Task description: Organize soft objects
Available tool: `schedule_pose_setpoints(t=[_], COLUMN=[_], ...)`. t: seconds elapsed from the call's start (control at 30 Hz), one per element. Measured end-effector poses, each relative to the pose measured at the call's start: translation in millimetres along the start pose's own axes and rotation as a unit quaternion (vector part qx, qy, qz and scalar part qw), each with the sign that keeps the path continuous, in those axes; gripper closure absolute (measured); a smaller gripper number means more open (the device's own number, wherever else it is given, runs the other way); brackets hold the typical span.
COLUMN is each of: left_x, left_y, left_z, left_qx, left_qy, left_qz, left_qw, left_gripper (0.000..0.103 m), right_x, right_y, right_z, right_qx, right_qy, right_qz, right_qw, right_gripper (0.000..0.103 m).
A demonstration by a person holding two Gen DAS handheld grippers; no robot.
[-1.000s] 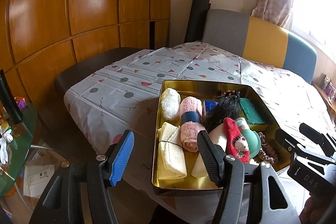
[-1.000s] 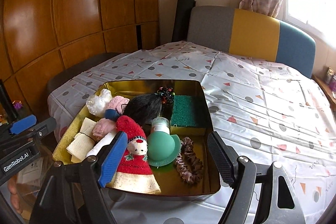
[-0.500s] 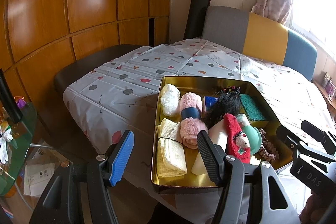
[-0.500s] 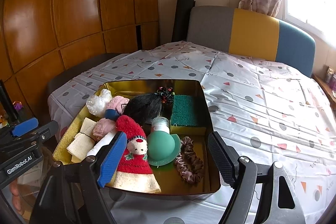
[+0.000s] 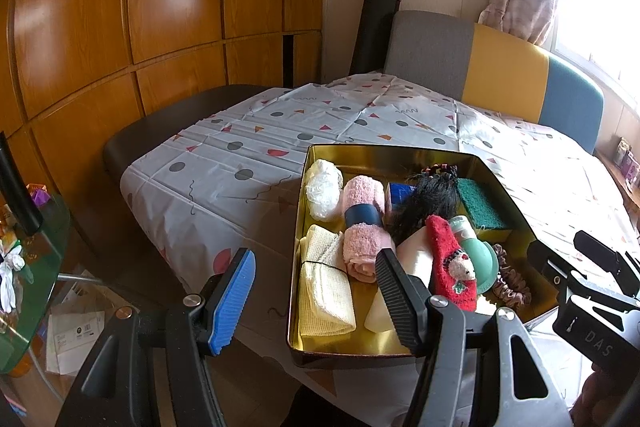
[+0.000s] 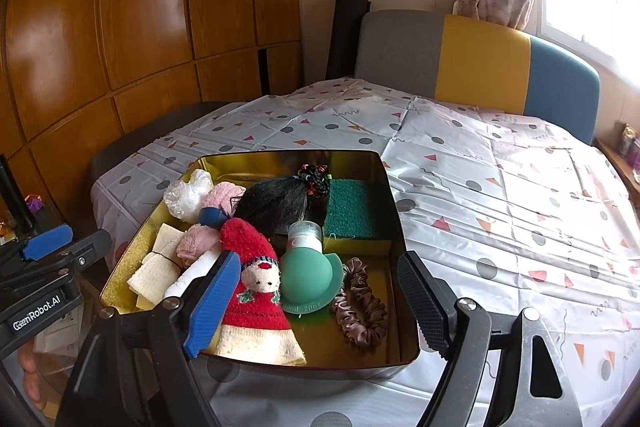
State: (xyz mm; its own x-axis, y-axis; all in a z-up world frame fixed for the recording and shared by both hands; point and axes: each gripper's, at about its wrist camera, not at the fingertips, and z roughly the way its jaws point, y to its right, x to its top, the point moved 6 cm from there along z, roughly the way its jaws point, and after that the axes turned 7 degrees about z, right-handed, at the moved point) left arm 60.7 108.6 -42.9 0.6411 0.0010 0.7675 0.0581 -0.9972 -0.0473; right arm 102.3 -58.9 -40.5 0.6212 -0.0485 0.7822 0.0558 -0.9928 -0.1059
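Over the last second both views draw back slightly while nothing in the gold tin [image 6: 392, 211] shifts: left gripper [image 5: 316, 291] and right gripper [image 6: 312, 297] hover at its near edge, jaws wide and empty, the soft objects [image 6: 256, 267] all lying inside.

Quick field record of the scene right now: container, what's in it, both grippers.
container: gold tin on the tablecloth
contents: red sock, green bottle, scrunchie, green sponge, black wig, pink towel roll, yellow cloth
left gripper: open, empty
right gripper: open, empty
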Motion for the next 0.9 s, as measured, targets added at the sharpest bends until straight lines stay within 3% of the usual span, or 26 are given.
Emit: schedule_pose_setpoints(t=[0.9], left_x=[-0.4], left_y=[0.6], left_z=[-0.8], left_qx=[0.000], left_qy=[0.000], left_qz=[0.001], left_qw=[1.0000], left_gripper=[0.039], right_x=[-3.7], right_y=[2.6], right_z=[0.1], right_qx=[-0.001], right_qy=[-0.003], right_qz=[0.005], right_qw=[1.000], right_gripper=[0.020])
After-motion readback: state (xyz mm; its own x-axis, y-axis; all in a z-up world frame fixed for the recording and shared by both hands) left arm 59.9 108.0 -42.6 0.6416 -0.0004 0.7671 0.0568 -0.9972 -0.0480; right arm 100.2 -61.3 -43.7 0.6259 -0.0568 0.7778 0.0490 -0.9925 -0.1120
